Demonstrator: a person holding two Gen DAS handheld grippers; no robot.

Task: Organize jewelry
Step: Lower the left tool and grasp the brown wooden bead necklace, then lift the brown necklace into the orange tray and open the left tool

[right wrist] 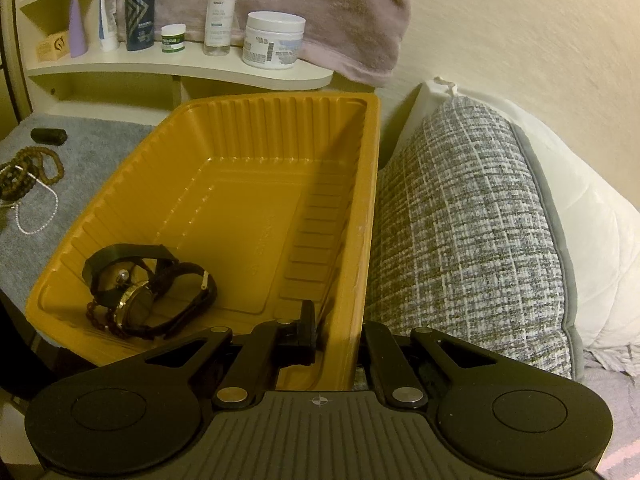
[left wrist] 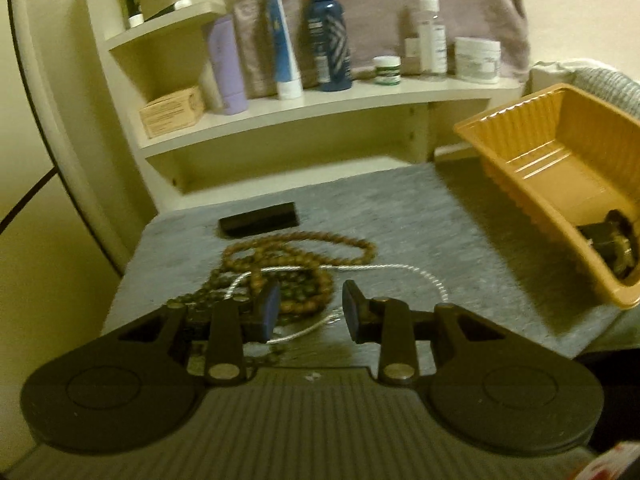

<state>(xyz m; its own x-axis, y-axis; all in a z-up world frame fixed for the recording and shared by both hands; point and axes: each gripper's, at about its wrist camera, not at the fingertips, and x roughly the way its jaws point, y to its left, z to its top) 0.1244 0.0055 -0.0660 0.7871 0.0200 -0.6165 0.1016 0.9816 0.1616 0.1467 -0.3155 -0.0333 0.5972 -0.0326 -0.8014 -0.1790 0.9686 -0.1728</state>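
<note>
A heap of brown bead necklaces [left wrist: 296, 264] and a silver chain [left wrist: 404, 272] lie on a grey cloth. My left gripper [left wrist: 310, 314] is open and empty, just above the near edge of the heap, with the chain passing between its blue pads [left wrist: 270, 312]. An orange plastic tray [right wrist: 248, 208] holds a black-strapped watch [right wrist: 140, 296] and a dark bead bracelet [right wrist: 100, 314]. My right gripper [right wrist: 338, 336] is shut on the tray's near right wall, one finger inside, the other outside. The beads also show in the right wrist view [right wrist: 28, 172].
A small black box [left wrist: 258, 220] lies behind the beads. A cream shelf [left wrist: 320, 100] carries bottles, tubes and jars. A grey woven pillow [right wrist: 460, 220] and white bedding lie right of the tray. A pink towel [right wrist: 320, 12] hangs behind.
</note>
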